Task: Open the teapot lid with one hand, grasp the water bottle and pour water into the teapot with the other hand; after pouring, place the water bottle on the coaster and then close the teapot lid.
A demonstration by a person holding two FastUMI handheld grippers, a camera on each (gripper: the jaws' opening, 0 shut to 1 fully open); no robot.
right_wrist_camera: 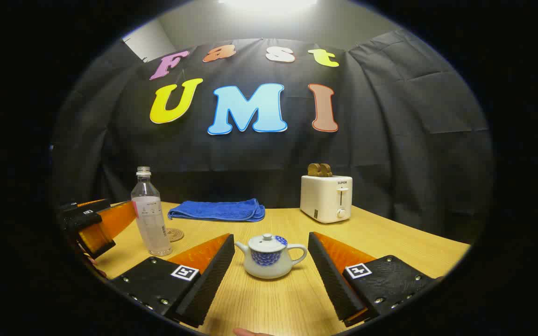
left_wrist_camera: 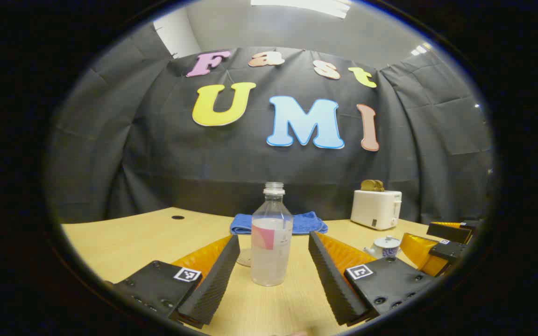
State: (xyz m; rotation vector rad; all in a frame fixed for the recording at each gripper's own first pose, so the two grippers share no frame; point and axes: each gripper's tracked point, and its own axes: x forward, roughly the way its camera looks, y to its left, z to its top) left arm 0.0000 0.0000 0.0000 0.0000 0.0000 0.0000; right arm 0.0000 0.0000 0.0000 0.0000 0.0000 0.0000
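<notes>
A clear, capless water bottle (left_wrist_camera: 272,238) stands upright on the wooden table (left_wrist_camera: 124,242), partly filled. My left gripper (left_wrist_camera: 273,275) is open, its fingers either side of the bottle and not touching it. In the right gripper view the bottle (right_wrist_camera: 150,214) stands at the left, with a round coaster (right_wrist_camera: 174,234) just behind it. A small white teapot (right_wrist_camera: 269,256) with a blue pattern sits lid on, between the open fingers of my right gripper (right_wrist_camera: 271,275), untouched. The teapot (left_wrist_camera: 383,246) also peeks out past the left gripper's right finger.
A folded blue towel (right_wrist_camera: 217,210) lies at the back of the table. A white toaster (right_wrist_camera: 326,198) with bread in it stands at the back right. The left gripper (right_wrist_camera: 87,224) appears at the left edge of the right gripper view.
</notes>
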